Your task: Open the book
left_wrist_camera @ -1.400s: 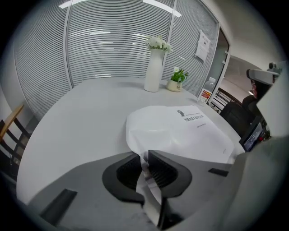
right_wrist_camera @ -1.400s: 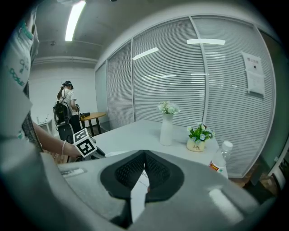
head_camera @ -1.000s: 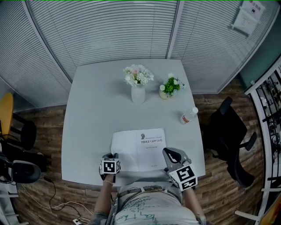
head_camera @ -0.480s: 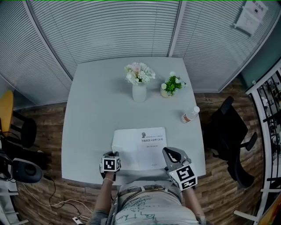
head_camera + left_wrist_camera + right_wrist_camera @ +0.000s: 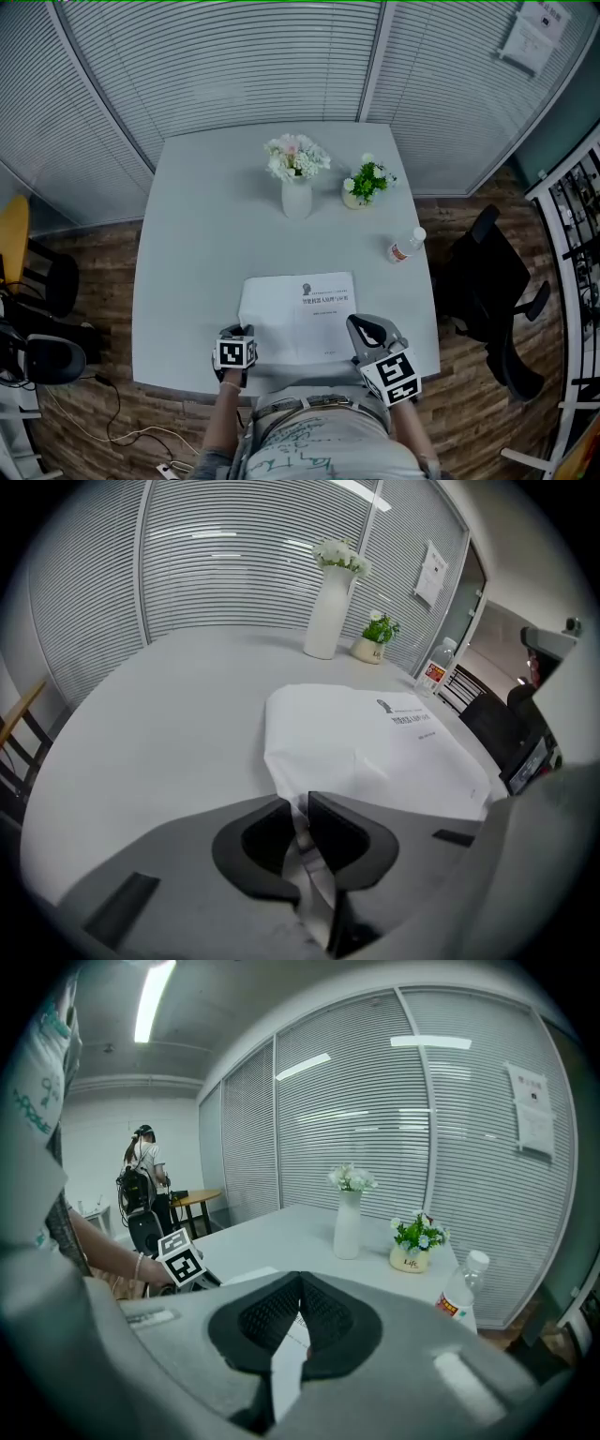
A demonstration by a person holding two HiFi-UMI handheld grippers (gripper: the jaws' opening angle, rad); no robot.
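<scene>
A white book (image 5: 302, 314) lies on the grey table (image 5: 202, 239), close to the front edge, its printed cover facing up. My left gripper (image 5: 246, 331) is at the book's near left corner, shut on the corner of the cover (image 5: 309, 761), which bulges upward there. Paper shows between its dark pads (image 5: 342, 832). My right gripper (image 5: 355, 324) hovers over the book's near right corner, jaws shut with nothing between them (image 5: 300, 1279). The left gripper's marker cube (image 5: 180, 1262) shows in the right gripper view.
A white vase of flowers (image 5: 295, 192) and a small potted plant (image 5: 364, 185) stand at the back of the table. A water bottle (image 5: 404, 247) lies near the right edge. A black office chair (image 5: 487, 286) stands to the right. A person (image 5: 141, 1190) stands far off.
</scene>
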